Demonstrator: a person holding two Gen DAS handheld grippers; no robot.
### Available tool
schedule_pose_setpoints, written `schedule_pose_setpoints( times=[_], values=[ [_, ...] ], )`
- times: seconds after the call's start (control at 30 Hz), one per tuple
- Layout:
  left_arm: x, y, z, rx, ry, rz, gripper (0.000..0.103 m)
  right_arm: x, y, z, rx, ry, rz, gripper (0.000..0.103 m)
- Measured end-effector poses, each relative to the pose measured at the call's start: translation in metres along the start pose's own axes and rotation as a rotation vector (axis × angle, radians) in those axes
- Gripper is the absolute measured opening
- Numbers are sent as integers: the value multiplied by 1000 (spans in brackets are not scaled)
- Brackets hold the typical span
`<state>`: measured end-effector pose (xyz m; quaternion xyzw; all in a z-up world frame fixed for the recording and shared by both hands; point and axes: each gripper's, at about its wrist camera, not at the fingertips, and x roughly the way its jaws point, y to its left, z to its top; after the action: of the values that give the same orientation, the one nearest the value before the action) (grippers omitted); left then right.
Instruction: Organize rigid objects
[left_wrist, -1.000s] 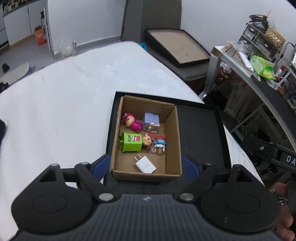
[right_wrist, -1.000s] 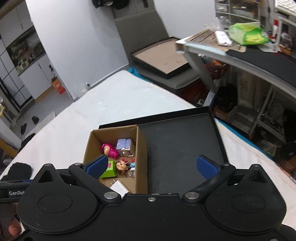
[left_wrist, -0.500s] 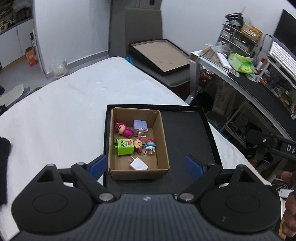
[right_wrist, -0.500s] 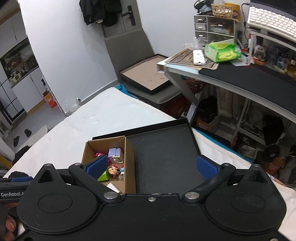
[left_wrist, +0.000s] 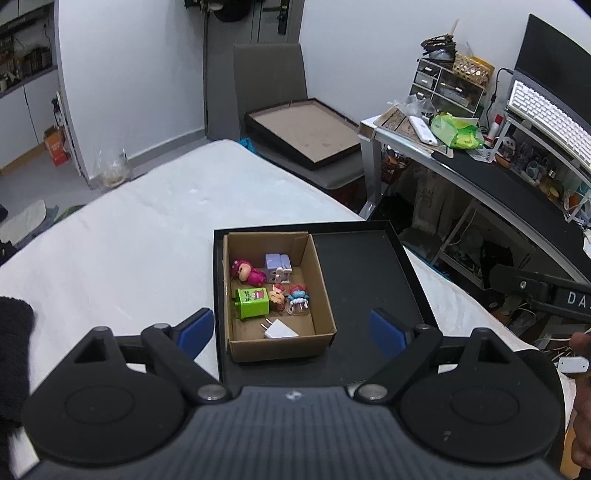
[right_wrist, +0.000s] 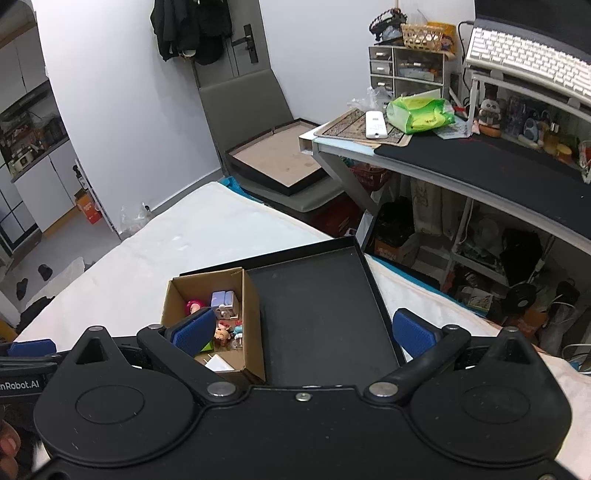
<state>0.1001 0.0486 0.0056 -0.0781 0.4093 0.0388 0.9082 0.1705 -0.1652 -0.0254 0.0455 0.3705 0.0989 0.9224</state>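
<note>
A brown cardboard box (left_wrist: 321, 284) stands in the left half of a shallow black tray (left_wrist: 362, 273) on a white bed. In the box lie a pink figure (left_wrist: 245, 272), a lilac toy (left_wrist: 277, 264), a green block (left_wrist: 253, 302), a small doll (left_wrist: 277, 295), a blue-haired figure (left_wrist: 298, 297) and a white plug (left_wrist: 280, 329). My left gripper (left_wrist: 291, 328) is open and empty, above the box's near end. My right gripper (right_wrist: 303, 330) is open and empty, above the tray (right_wrist: 317, 310), with the box (right_wrist: 251, 314) under its left finger.
The white bed (left_wrist: 129, 240) stretches left and back. A grey chair with a framed board (left_wrist: 303, 136) stands behind it. A cluttered desk (right_wrist: 461, 158) with a keyboard and green packet is at the right. A black cloth (left_wrist: 14, 350) lies at the left edge.
Both grippers have pulled back and risen from the box and tray, so more of the room shows. The objects in the box have not moved. Both stay open.
</note>
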Motion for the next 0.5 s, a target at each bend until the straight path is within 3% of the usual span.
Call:
schedule_pose_setpoints(
  times=[0.5],
  values=[
    [-39, -15, -17, 14, -72, 15, 95, -42, 6, -12, -2, -41, 23, 103]
  ],
)
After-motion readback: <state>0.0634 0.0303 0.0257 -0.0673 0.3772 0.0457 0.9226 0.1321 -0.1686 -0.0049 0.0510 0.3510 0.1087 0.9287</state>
